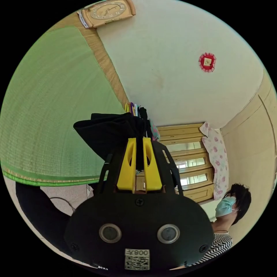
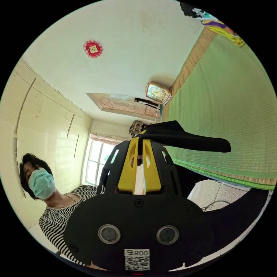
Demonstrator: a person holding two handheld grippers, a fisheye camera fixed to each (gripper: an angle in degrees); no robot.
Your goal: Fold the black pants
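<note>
The black pants (image 1: 106,132) hang from my left gripper (image 1: 139,141), whose yellow jaws are shut on a bunched edge of the cloth. In the right gripper view the black pants (image 2: 184,138) stretch out to the right from my right gripper (image 2: 140,142), which is shut on another edge. More of the black cloth (image 2: 239,213) drapes down over the edge of the green mat (image 2: 228,101). Both grippers are lifted above the green mat (image 1: 54,115).
A person in a striped top (image 2: 57,213) and a face mask stands close behind the grippers. A pile of coloured clothes (image 1: 138,111) lies at the mat's far end. A wall clock (image 2: 157,92), a window (image 2: 96,163) and wooden shelves (image 1: 187,164) stand around.
</note>
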